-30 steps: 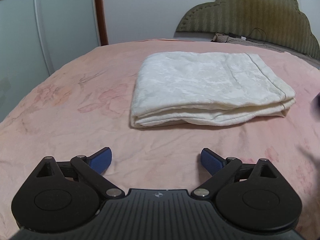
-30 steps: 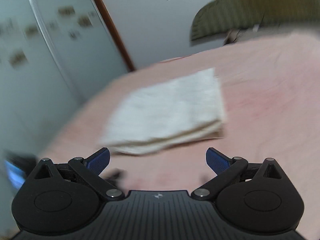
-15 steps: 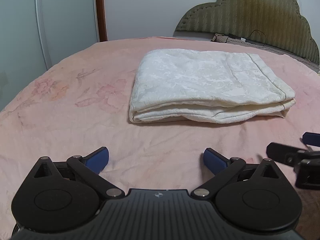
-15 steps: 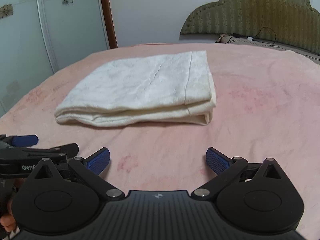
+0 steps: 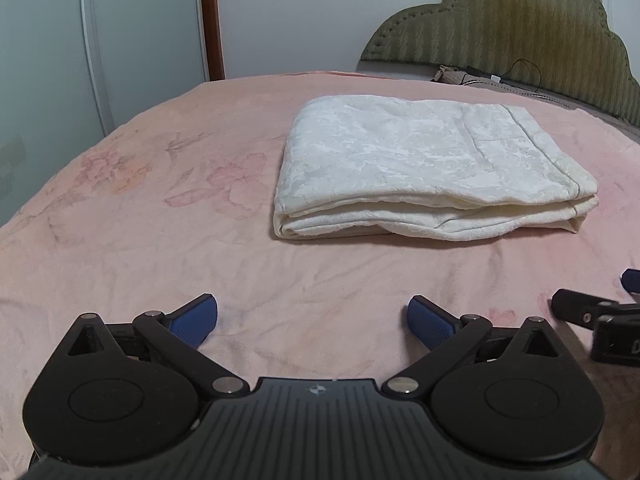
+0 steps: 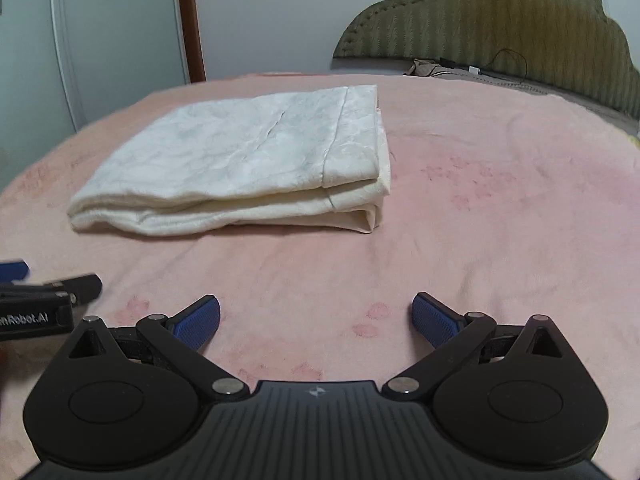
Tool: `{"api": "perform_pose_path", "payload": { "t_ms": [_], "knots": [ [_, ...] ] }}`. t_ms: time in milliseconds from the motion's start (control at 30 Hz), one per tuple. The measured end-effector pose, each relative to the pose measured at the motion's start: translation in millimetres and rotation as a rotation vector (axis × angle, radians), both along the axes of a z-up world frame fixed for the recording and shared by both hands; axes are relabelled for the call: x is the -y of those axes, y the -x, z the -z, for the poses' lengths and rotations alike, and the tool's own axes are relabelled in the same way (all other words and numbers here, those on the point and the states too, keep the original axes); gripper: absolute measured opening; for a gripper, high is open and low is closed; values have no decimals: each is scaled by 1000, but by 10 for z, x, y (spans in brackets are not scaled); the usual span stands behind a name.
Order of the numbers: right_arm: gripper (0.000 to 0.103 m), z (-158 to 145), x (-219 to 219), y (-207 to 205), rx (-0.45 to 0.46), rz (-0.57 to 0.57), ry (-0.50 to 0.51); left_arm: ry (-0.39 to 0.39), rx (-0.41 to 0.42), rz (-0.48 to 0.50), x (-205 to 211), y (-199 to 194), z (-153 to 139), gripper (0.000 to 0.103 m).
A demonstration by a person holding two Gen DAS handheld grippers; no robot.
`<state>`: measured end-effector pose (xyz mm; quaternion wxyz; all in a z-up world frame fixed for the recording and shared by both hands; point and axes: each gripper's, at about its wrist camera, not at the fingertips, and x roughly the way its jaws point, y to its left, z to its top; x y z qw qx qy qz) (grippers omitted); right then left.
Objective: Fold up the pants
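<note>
The white pants lie folded in a flat rectangular stack on the pink bedspread; they also show in the right wrist view. My left gripper is open and empty, low over the bedspread in front of the pants. My right gripper is open and empty, also in front of the pants, apart from them. The right gripper's edge shows at the right of the left wrist view; the left gripper shows at the left of the right wrist view.
An olive padded headboard stands behind the bed at the far right, with a cable and small items at its foot. Pale wardrobe doors and a brown door frame stand at the left.
The right gripper swung from a blurred, tilted view to level, facing the pants beside the left gripper. The left gripper backed off and lowered slightly. The pants have not moved.
</note>
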<state>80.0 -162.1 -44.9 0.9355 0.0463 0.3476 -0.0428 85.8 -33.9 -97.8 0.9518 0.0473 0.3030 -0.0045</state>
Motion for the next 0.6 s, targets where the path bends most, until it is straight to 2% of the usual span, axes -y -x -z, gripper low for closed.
{"api": "perform_pose_path", "payload": {
  "t_ms": [200,300,600],
  "knots": [
    [103,7,45,26,11,1,-27,8,-2,-1,-2,0,2,103],
    [103,7,-1,3,-1,-1,1,7,-2,-2,-2,-1,4,103],
    [103,6,9,7,1,0,-3,13,-4,-3,-10,-12,10,103]
  ]
}}
